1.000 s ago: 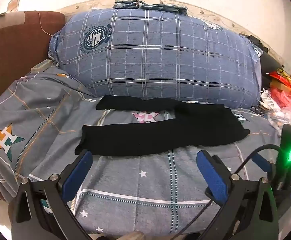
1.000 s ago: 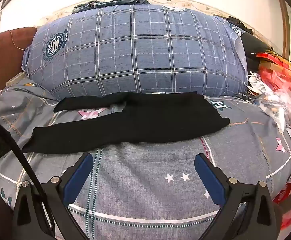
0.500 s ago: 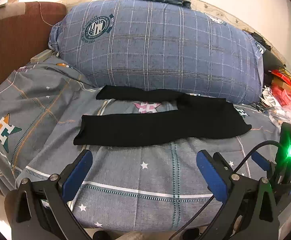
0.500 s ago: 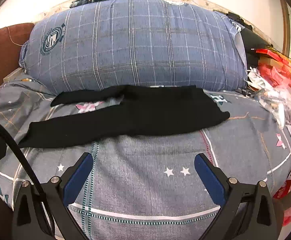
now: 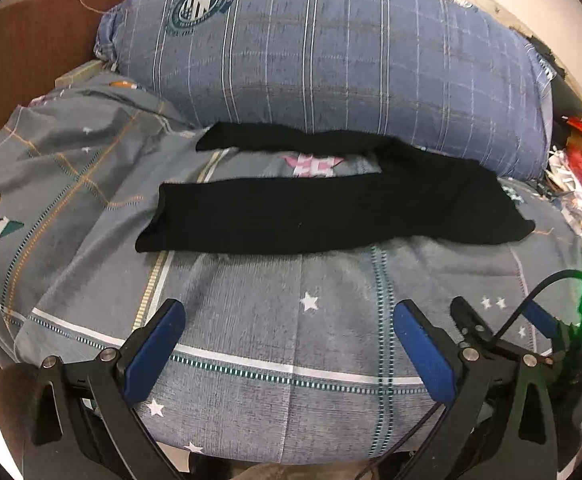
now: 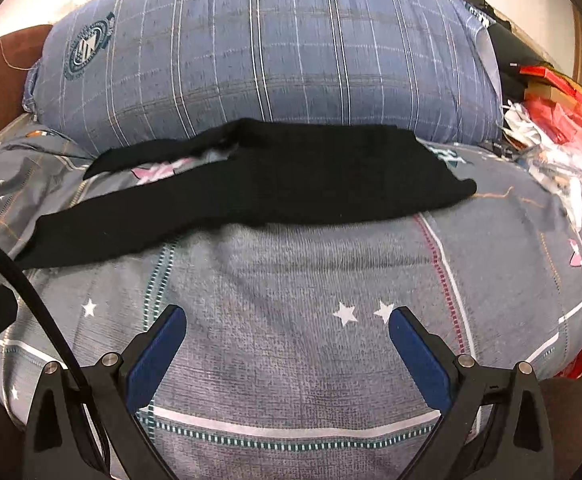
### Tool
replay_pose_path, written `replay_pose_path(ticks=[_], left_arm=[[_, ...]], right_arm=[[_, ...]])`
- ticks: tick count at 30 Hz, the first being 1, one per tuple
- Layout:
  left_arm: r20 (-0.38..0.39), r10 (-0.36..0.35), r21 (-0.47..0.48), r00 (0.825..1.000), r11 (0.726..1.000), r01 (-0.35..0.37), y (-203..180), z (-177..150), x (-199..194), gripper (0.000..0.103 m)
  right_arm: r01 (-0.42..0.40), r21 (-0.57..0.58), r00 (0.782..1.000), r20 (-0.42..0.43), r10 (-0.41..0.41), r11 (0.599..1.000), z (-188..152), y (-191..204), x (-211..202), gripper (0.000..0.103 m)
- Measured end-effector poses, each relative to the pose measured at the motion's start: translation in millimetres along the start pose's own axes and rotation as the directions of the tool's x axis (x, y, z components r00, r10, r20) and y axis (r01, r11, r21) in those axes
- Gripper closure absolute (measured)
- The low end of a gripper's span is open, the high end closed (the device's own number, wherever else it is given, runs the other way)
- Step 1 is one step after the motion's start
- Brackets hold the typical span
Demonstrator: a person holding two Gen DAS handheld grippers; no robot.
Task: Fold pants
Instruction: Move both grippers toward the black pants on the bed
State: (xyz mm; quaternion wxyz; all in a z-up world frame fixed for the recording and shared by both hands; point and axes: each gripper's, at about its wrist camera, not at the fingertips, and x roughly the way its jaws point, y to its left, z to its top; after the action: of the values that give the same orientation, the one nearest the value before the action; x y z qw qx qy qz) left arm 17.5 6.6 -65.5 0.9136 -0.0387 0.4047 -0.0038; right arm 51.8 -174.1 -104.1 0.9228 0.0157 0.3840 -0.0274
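While wide apart, fingers (image 5: 159, 344) empty

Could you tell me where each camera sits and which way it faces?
Left wrist: on the left gripper, facing forward over the quilt at the pants' legs and the pillow; own open fingers show, and the right gripper at its right edge.
Right wrist: on the right gripper, facing the pants' waist end and clutter at right; own open fingers show.
Shared: pants, pillow, quilt.
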Motion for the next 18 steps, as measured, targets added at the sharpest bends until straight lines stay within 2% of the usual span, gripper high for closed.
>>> replay_pose_path(ticks=[11,18], left_arm=[[-0.132,0.023,-0.009,0.991,1.0,-0.025,10.1,-16.9,48.3,0.0],[-0.175,0.102,0.045,0.979,0.994,-0.096,9.2,-33.6,66.9,0.0]], right_arm=[[-0.003,0.016,0.999,-0.051,0.004,1.0,-5.1,-4.3,15.8,0.0],[-0.024,0.037,0.999,-0.042,0.025,0.999,-2.5,-7.0,8.5,0.0]])
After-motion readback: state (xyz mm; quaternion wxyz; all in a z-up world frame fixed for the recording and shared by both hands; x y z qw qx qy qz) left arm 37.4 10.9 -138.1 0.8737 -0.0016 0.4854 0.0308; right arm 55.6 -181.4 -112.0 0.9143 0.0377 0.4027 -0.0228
